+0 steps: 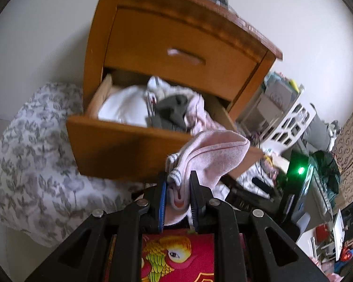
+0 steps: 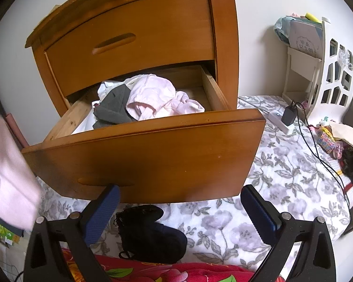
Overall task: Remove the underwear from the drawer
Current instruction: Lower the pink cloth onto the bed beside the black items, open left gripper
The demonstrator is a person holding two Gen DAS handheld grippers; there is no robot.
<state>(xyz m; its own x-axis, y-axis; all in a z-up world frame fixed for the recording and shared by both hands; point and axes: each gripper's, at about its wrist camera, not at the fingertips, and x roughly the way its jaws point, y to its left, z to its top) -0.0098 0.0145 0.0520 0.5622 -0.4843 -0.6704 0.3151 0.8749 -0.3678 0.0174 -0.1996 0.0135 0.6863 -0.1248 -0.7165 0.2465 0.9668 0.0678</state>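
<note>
Pink underwear (image 1: 214,155): soft, pale, ribbed cotton with a grey-striped band at one edge, bunched and folded over itself, hanging clear of the drawer in front of its right corner.
Left claw (image 1: 178,183): clenched on the pink underwear, its blue-padded fingers (image 1: 162,199) pinching the striped edge, cloth spilling up and to the right above the tips.
Left claw pose: angled downward, level with the drawer's front panel, above a red printed cloth (image 1: 176,256).
Drawer (image 2: 143,150): lower drawer of an orange-brown wooden nightstand (image 2: 153,23), pulled well out; the upper drawer is closed.
Drawer contents: a heap of pale pink garments (image 2: 157,98), a dark grey piece (image 2: 115,108) and white fabric (image 1: 124,108) at the left.
Right claw (image 2: 180,213): released, fingers spread wide with nothing between them, pointing down at the drawer front.
Below the right claw: a dark navy garment (image 2: 150,232) lying on a grey floral bedspread (image 2: 282,183).
Right view, left edge: a blurred pale pink shape, too smeared to make out.
</note>
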